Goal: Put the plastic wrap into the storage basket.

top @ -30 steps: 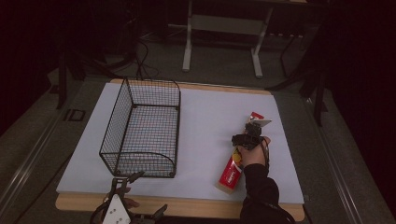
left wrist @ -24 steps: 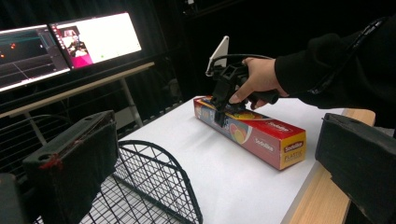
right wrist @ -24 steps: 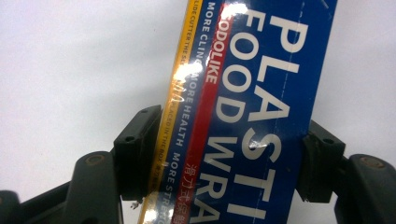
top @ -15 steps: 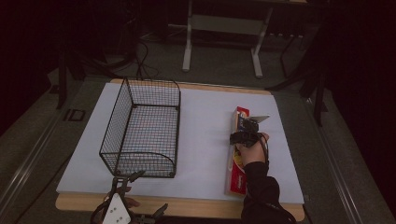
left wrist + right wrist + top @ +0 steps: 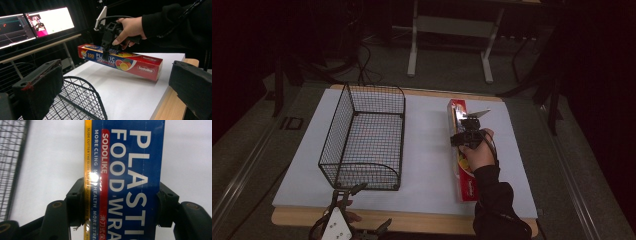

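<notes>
Left claw (image 5: 357,192): I hold it low at the near edge of the table, just in front of the basket; its two black, blocky jaws stand wide apart with nothing between them, their pads scuffed and rough in the left gripper view.
Wire basket (image 5: 367,135): black metal mesh, rectangular with one rounded near end, open on top, standing on the left half of the table; nothing lies in it.
Table (image 5: 427,150): a pale, smooth, matte sheet over a light wooden top whose edge shows along the near side.
Plastic wrap box (image 5: 460,150): long, narrow glossy cardboard, red sides and a blue top face, on the right half of the table, well apart from the basket; from the left claw's side it looks lifted just off the sheet.
Right claw (image 5: 465,131): my jaws are closed onto the box's two long sides, gripping it across its width, my hand (image 5: 478,152) behind.
Writing: "PLASTIC FOOD WRAP", "SODOLIKE", "MORE CLING", "100", with pictures of cut citrus fruit on the side.
Behind: two lit monitors (image 5: 32,25) on a bench.
</notes>
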`<state>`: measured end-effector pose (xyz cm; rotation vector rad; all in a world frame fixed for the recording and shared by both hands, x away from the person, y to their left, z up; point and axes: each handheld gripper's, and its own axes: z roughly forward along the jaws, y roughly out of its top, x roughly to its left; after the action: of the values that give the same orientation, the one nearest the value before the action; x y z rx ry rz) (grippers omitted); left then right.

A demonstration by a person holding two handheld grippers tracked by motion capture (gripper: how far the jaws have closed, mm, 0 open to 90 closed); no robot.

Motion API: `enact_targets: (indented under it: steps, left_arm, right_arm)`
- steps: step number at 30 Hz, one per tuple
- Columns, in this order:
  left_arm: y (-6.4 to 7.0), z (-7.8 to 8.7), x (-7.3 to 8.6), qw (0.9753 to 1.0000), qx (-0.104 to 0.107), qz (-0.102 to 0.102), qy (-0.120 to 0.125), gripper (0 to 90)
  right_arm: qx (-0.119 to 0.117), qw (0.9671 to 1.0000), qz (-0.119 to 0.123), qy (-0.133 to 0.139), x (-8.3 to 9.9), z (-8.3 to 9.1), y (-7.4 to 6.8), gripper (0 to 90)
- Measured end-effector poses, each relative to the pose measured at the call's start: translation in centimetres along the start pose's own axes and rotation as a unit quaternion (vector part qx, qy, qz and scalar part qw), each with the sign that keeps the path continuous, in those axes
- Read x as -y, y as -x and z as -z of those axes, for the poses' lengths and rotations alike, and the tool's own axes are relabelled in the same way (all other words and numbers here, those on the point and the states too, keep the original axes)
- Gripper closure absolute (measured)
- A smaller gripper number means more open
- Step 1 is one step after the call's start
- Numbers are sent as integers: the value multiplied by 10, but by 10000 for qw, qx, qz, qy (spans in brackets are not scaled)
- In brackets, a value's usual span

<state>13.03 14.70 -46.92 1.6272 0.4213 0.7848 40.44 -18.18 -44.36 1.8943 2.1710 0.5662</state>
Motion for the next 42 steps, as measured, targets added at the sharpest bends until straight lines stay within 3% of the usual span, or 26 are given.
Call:
enact_targets:
  steps: [1, 3, 13, 23, 29, 42]
  left_arm:
    - [0, 0, 0, 10000, 8, 2, -6, 1]
    - [0, 0, 0, 10000, 24, -15, -16, 1]
    - [1, -2, 1, 10000, 73, -14, -51, 1]
    - [3, -5, 3, 9998, 167, 13, -141, 1]
    - [3, -5, 3, 9997, 187, 7, -177, 1]
    - [3, -5, 3, 9995, 251, 2, -205, 1]
  right_arm:
    - [-103, 9999, 123, -7, -4, 3, -2, 393]
    - [-110, 9998, 181, 5, -5, 5, -5, 393]
    - [-109, 9957, 920, -28, -27, 24, -28, 393]
    - [-103, 9938, 1105, 115, -47, 43, -53, 393]
    - [-238, 9917, 1236, 278, -61, 55, -73, 393]
    - [-336, 9883, 1445, 360, -75, 67, -108, 393]
